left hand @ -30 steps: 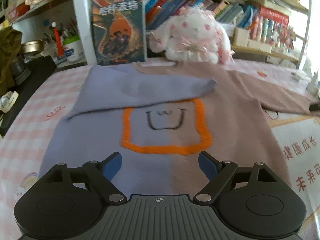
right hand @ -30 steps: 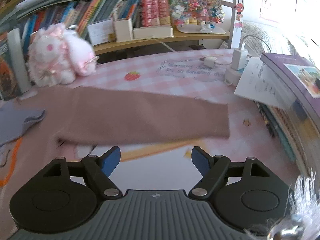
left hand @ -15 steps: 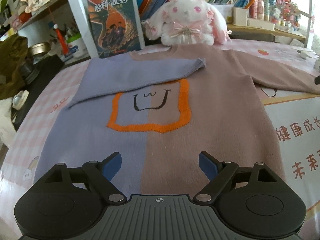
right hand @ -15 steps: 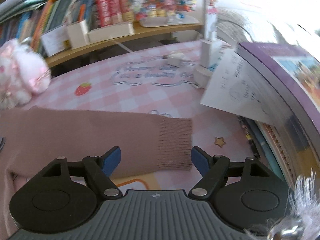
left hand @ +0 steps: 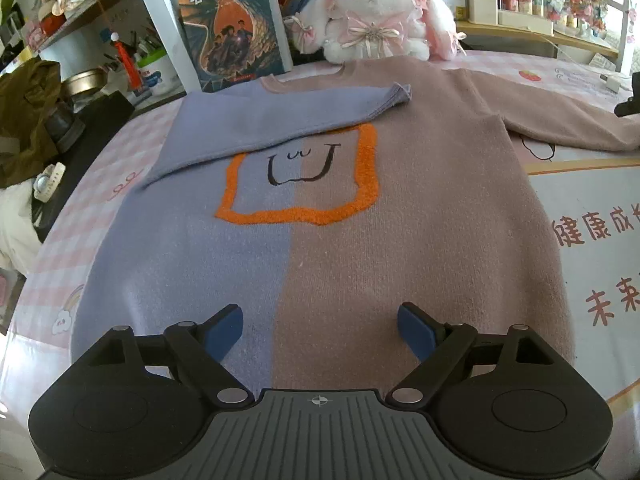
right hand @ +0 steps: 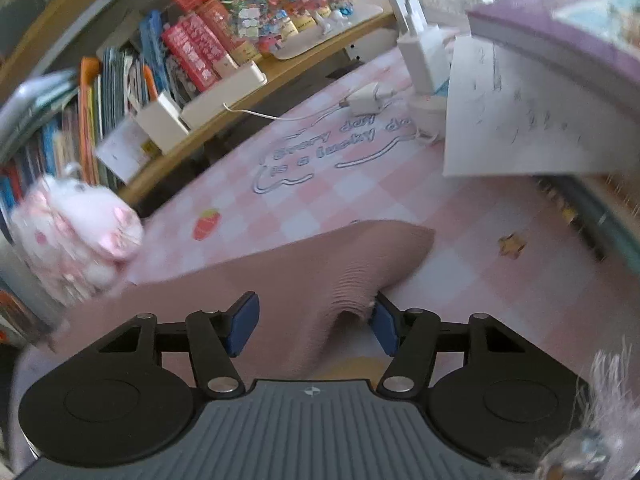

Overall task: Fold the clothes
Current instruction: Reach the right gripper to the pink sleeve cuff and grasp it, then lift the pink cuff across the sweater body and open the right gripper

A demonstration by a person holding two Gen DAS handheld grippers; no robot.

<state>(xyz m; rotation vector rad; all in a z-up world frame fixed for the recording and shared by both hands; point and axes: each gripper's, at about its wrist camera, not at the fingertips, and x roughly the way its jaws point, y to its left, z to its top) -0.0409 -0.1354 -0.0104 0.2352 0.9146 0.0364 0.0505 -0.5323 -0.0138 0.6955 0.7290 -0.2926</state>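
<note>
The two-tone sweater [left hand: 328, 248] is laid flat on the counter [left hand: 592, 208], its blue sleeve [left hand: 280, 120] folded across the chest, while the left tongs [left hand: 320, 328] are held wide open and empty above the hem and the right tongs [right hand: 312, 324], just closing, are set astride the pink sleeve's cuff [right hand: 360, 272], not yet pinched.
</note>
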